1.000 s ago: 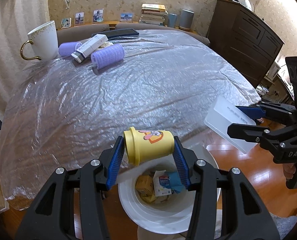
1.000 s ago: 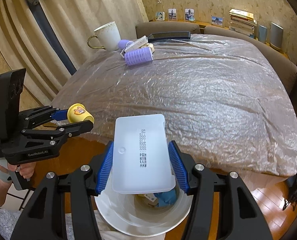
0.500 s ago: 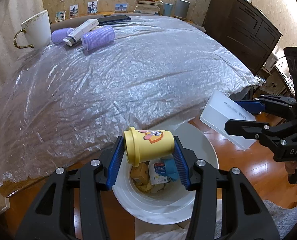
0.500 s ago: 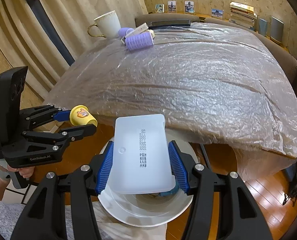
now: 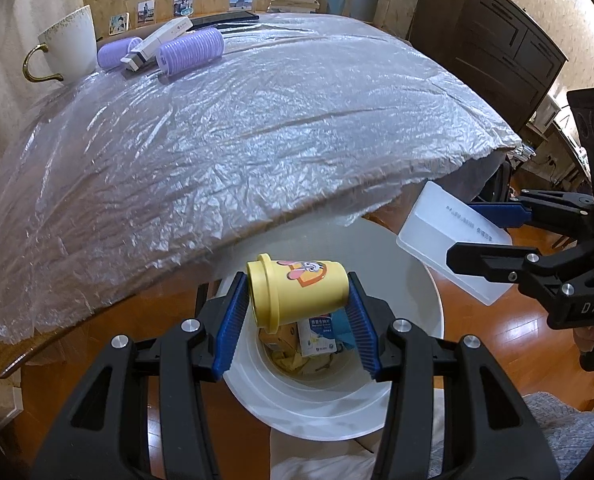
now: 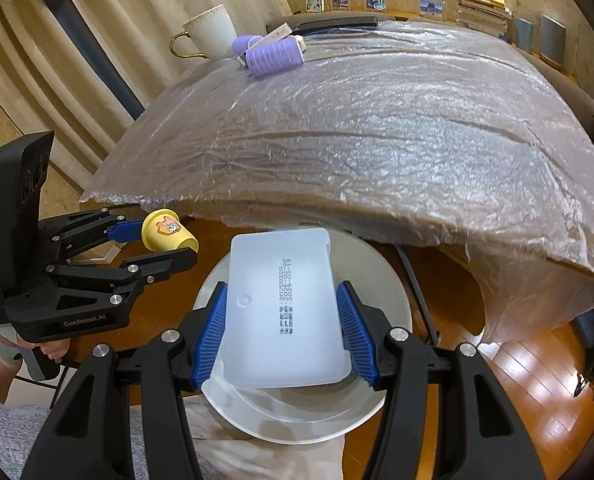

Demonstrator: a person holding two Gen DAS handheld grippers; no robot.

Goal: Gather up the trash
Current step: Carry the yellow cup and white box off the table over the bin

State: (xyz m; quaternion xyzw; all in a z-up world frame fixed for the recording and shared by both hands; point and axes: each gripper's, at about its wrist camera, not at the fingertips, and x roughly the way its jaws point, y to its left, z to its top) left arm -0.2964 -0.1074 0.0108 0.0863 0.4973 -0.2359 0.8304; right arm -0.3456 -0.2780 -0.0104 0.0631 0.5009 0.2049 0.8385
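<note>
My left gripper (image 5: 297,300) is shut on a yellow cartoon cup (image 5: 297,294), held on its side above a white trash bin (image 5: 397,404) that holds several packets and wrappers. My right gripper (image 6: 283,320) is shut on a translucent white plastic box (image 6: 283,316), held flat over the same bin (image 6: 305,420). The right gripper with the box (image 5: 449,236) shows at the right of the left wrist view. The left gripper with the cup (image 6: 167,234) shows at the left of the right wrist view.
A table under crinkled clear plastic (image 5: 237,120) fills the background. At its far left stand a white mug (image 5: 71,44), two purple hair rollers (image 5: 191,50) and a white tube (image 5: 157,40). A dark dresser (image 5: 489,36) stands at the right. Wood floor lies below.
Both grippers have pulled back from the table edge and lowered, so the bin now lies under the cup and the box. Both holds are unchanged.
</note>
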